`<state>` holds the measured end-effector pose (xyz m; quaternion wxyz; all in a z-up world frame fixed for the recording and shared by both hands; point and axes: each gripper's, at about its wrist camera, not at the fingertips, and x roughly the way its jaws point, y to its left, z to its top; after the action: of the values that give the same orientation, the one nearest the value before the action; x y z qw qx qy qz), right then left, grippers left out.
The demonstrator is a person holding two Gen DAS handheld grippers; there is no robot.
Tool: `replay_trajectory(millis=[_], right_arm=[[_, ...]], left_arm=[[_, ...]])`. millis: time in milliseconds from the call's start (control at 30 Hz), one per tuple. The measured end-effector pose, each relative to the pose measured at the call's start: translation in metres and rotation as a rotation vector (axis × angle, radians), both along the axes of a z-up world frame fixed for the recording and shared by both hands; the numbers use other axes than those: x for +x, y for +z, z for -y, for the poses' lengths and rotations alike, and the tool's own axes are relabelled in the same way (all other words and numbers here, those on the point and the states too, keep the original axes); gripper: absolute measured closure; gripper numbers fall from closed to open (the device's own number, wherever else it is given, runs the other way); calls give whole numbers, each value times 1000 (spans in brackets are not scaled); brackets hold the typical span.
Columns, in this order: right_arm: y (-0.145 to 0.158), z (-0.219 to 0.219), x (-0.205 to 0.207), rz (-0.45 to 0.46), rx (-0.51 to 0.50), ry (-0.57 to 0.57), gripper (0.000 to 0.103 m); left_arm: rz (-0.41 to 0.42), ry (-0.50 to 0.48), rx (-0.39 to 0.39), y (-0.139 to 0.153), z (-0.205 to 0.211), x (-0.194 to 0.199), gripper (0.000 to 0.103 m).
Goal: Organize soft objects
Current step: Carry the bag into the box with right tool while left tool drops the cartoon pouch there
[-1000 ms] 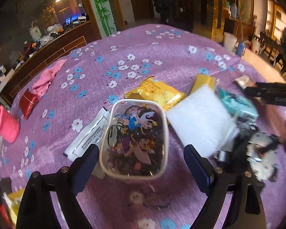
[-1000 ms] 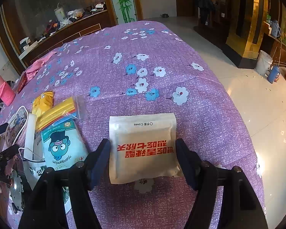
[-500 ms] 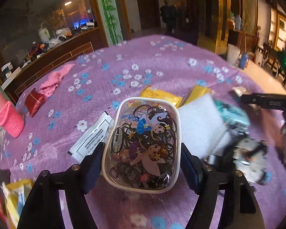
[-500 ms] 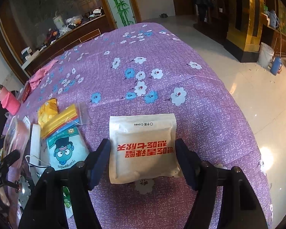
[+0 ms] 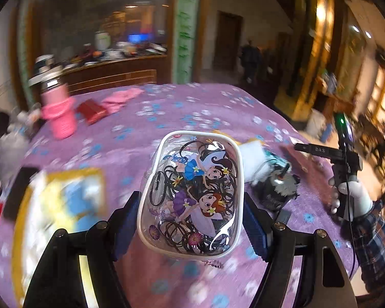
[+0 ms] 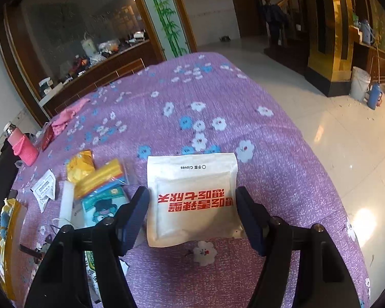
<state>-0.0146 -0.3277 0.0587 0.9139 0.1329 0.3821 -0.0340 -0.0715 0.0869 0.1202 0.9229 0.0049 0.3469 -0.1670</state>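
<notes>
Clearly, in the left wrist view, the left gripper (image 5: 190,220) pinches a clear, white-rimmed cartoon-print plastic pouch of hair ties (image 5: 192,192) by its long sides, held above the purple floral tablecloth (image 5: 166,113); it looks light, squashy and slick. In the right wrist view, the right gripper (image 6: 192,215) brackets a flat white paper-like glove packet with red lettering (image 6: 192,195) lying on the cloth, apparently gripping its side edges; the packet looks light and pliable.

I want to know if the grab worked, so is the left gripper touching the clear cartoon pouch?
Touching. In the left wrist view both blue pads of the left gripper press against the white-rimmed sides of the clear cartoon pouch, which sits lifted above the purple cloth.
</notes>
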Motion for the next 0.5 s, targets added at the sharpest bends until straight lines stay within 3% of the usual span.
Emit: replay_trajectory(millis=[267, 500], right_arm=[[37, -28, -23, 109, -42, 57, 35], [79, -93, -54, 141, -57, 223, 35]], left_arm=[[-37, 303, -40, -11, -125, -36, 25], [-99, 410, -52, -35, -177, -20, 25]])
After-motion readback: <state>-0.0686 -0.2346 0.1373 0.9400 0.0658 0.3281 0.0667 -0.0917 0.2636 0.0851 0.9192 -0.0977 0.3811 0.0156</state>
